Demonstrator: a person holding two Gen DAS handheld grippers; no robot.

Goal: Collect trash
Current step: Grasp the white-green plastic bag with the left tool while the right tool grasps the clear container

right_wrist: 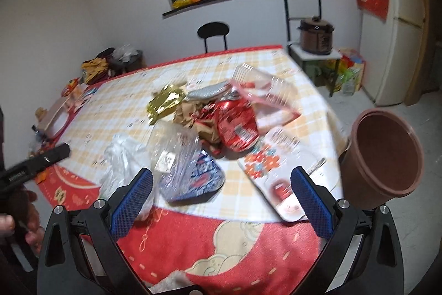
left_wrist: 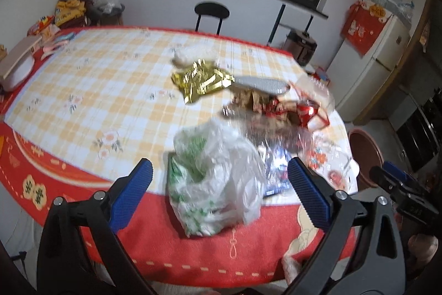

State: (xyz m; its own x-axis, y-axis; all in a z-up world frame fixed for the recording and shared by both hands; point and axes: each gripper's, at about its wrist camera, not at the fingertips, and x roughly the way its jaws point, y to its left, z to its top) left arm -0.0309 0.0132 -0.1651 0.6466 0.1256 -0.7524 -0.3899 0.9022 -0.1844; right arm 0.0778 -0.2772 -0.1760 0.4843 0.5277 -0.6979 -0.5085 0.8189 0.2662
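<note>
A heap of trash lies on the checked tablecloth (left_wrist: 91,90) near the table's right corner. In the left wrist view a white and green plastic bag (left_wrist: 218,181) sits right ahead of my left gripper (left_wrist: 219,179), which is open and empty. A gold foil wrapper (left_wrist: 201,80) lies farther back. In the right wrist view my right gripper (right_wrist: 221,184) is open above the table's near edge, facing a blue and clear packet (right_wrist: 190,170), a red crushed wrapper (right_wrist: 237,123), a flowered white packet (right_wrist: 279,176) and a clear plastic tray (right_wrist: 262,93). A brown bin (right_wrist: 384,156) stands beside the table at the right.
A black stool (left_wrist: 212,14) stands behind the table. Boxes and snack packs (left_wrist: 41,38) crowd the far left corner. A white fridge (right_wrist: 403,26) and a brown cooker (right_wrist: 316,35) on a small stand are at the right. A hand (right_wrist: 16,214) holds the left gripper.
</note>
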